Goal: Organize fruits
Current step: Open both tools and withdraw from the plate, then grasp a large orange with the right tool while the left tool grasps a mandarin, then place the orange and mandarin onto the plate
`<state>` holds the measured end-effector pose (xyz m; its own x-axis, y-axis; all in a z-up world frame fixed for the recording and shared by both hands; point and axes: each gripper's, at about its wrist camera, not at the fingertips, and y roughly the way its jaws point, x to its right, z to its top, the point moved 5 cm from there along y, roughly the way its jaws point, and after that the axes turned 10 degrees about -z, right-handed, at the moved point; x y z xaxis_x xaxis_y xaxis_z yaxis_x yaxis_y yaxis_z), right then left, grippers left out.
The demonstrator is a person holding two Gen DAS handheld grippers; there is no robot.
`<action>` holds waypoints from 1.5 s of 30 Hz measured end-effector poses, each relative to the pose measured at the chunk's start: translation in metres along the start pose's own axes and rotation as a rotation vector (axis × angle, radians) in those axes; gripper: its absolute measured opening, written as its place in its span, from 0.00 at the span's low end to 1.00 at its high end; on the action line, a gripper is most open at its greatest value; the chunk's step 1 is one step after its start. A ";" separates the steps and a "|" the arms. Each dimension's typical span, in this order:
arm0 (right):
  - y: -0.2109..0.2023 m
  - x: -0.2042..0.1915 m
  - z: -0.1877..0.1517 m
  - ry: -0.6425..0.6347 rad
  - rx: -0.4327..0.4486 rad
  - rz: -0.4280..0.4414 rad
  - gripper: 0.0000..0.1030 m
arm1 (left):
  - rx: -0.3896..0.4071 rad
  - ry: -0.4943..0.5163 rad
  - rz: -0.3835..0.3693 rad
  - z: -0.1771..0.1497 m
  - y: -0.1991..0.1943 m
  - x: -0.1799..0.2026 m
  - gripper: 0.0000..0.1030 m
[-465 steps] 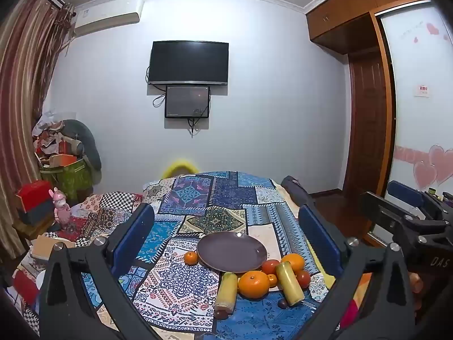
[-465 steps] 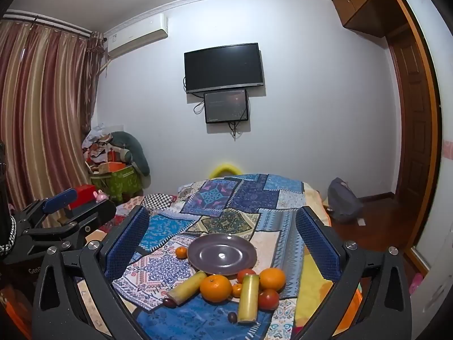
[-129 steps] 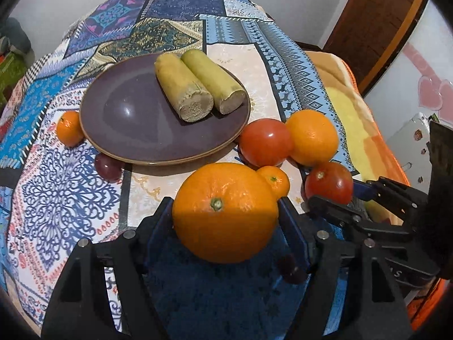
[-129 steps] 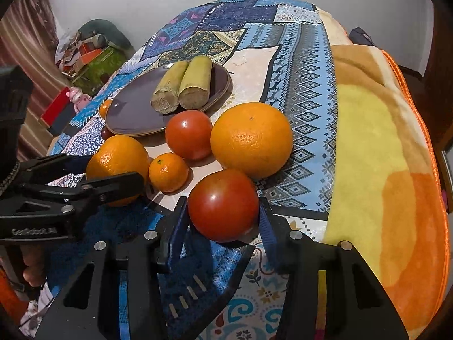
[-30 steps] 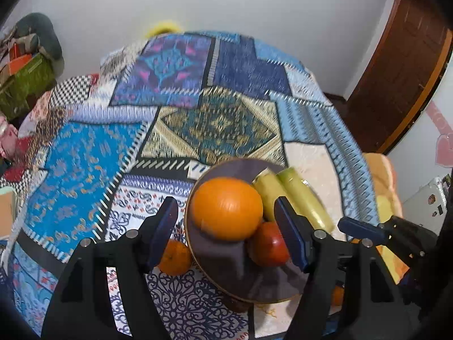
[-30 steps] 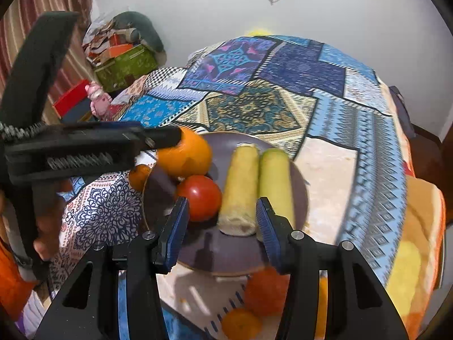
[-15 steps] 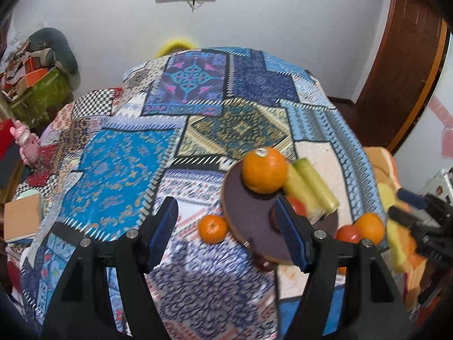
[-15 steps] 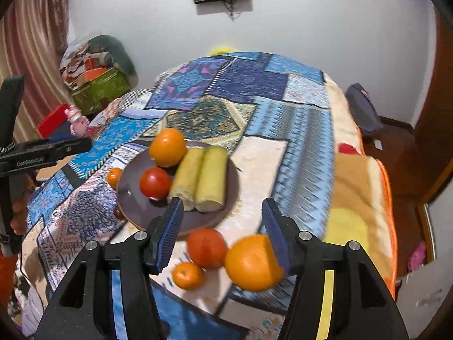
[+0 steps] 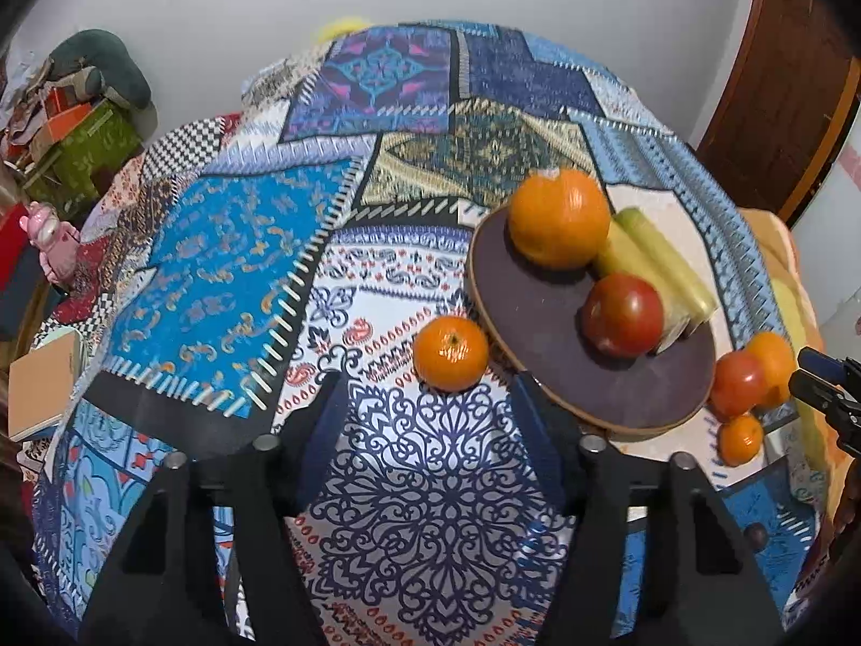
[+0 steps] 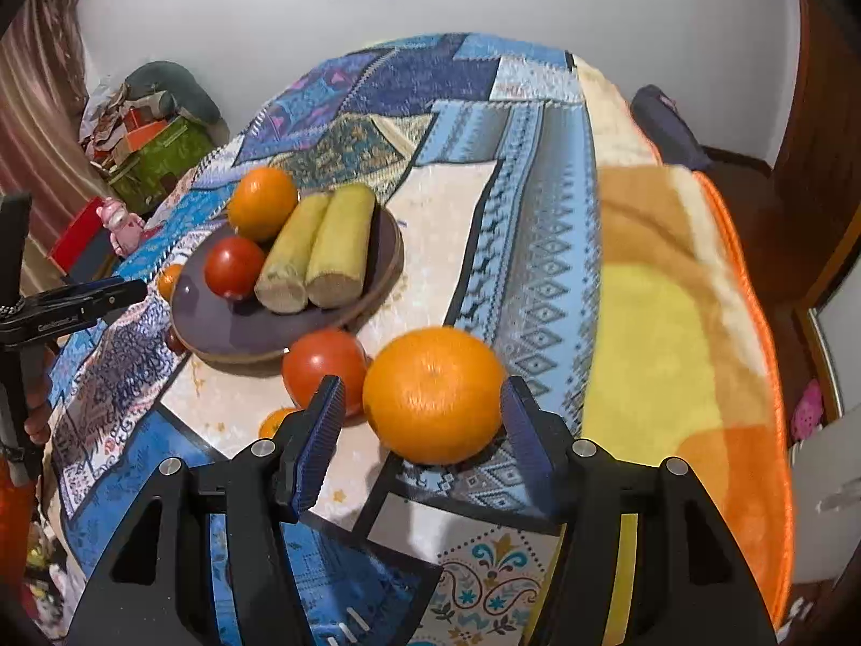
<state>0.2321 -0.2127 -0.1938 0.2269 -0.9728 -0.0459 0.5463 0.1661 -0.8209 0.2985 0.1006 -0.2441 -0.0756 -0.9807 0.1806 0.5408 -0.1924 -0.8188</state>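
Note:
A dark purple plate [image 9: 543, 323] [image 10: 226, 323] holds a large orange [image 9: 559, 218] [image 10: 262, 202], a tomato [image 9: 623, 315] [image 10: 234, 266] and two pale green sugarcane pieces [image 9: 662, 264] [image 10: 317, 253]. My left gripper [image 9: 430, 409] is open and empty, just short of a small mandarin [image 9: 451, 352] lying left of the plate. My right gripper [image 10: 422, 404] is open around a second large orange [image 10: 433, 393] on the cloth, jaws apart from it. A tomato [image 10: 323, 366] and a small mandarin [image 10: 274, 422] lie beside it.
The patchwork cloth [image 9: 226, 247] covers the round table. A yellow-orange blanket [image 10: 678, 323] drapes over the right edge. A dark small fruit [image 9: 756, 535] lies near the front. Clutter and a pink toy [image 9: 48, 237] stand at the left; a dark bag [image 10: 667, 129] lies on the floor.
Both grippers have dropped lower. The left has come up to the small mandarin beside the plate. The right has closed in so the large orange sits between its open jaws.

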 end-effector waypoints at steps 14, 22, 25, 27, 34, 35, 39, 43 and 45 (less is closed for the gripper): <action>0.020 0.003 -0.003 0.006 -0.032 -0.011 0.66 | -0.029 -0.025 -0.022 0.012 0.032 -0.007 0.49; 0.023 0.005 -0.007 0.020 -0.061 0.026 0.68 | -0.045 -0.027 -0.021 0.012 0.043 -0.005 0.37; 0.022 0.001 -0.008 -0.005 -0.054 0.019 0.62 | -0.042 -0.021 -0.013 0.010 0.040 -0.004 0.37; 0.022 0.000 -0.009 -0.011 -0.038 0.009 0.61 | -0.033 -0.012 -0.003 0.009 0.035 -0.001 0.37; 0.016 -0.001 -0.008 -0.004 -0.012 -0.024 0.60 | 0.006 0.014 0.002 0.005 0.009 0.009 0.37; 0.014 0.000 -0.007 0.004 -0.009 -0.023 0.60 | 0.012 0.018 0.000 0.005 0.005 0.011 0.37; 0.001 0.008 0.002 0.036 0.022 -0.024 0.60 | 0.037 0.028 -0.017 0.006 -0.011 0.019 0.37; -0.013 0.005 0.016 0.018 0.065 -0.022 0.60 | 0.063 0.036 -0.034 0.010 -0.025 0.026 0.37; -0.021 -0.002 0.026 0.004 0.091 -0.014 0.60 | 0.077 0.041 -0.043 0.012 -0.031 0.031 0.37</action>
<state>0.2413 -0.2100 -0.1617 0.2161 -0.9757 -0.0372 0.6207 0.1667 -0.7661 0.2892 0.0771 -0.2063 -0.1334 -0.9726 0.1905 0.5992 -0.2323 -0.7661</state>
